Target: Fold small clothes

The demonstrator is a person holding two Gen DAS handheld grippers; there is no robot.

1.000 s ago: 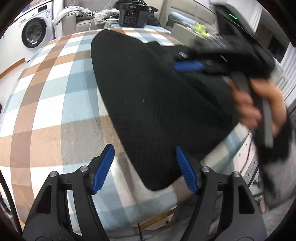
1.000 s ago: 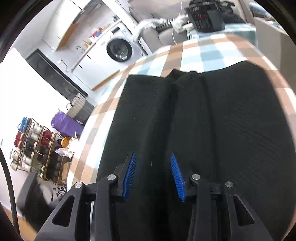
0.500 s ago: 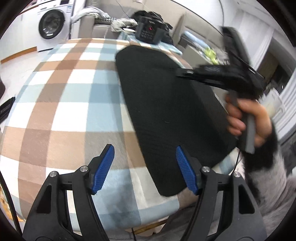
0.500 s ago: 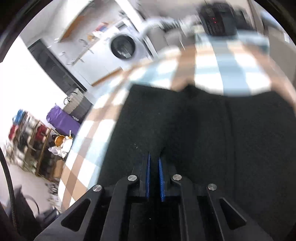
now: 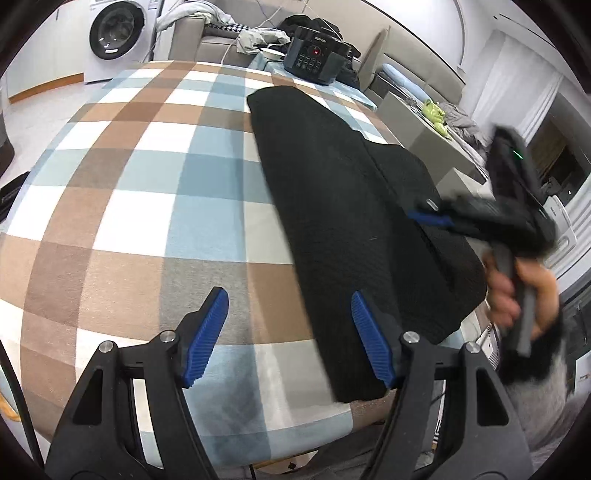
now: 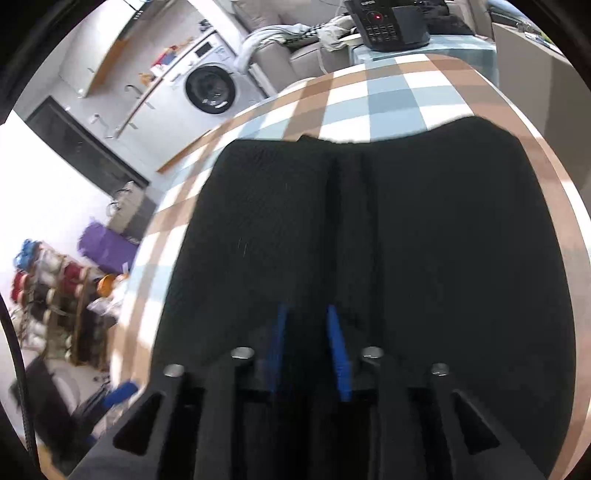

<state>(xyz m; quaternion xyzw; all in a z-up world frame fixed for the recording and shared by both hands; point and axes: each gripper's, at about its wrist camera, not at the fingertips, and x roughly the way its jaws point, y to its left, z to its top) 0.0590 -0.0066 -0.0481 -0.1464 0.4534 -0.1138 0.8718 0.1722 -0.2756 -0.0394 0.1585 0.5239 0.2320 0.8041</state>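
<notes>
- We work in a lived-in room: a washing machine (image 5: 114, 35) stands against the far wall, and a sofa (image 5: 218, 42) heaped with loose laundry sits behind the surface (image 5: 155, 192), which wears a checked cloth of blue, brown and white.
- A black appliance with a keypad (image 5: 317, 61) stands just past the far end of the surface.
- The only container-like thing we see is a wire rack (image 6: 55, 306) on the floor, holding shoes or spools; blur keeps us from telling which.
- The black garment (image 5: 332, 192) lies flat along the right side of the surface, its near corner overhanging the front edge; the left half is bare cloth.
- Our left hand-held gripper (image 5: 290, 338) hovers released, jaws wide, straddling the garment's left edge near the front.
- Our right hand-held gripper (image 6: 306, 347) is low over the garment's middle fold; its jaws are opening, with dark fabric between them but not pinched.
</notes>
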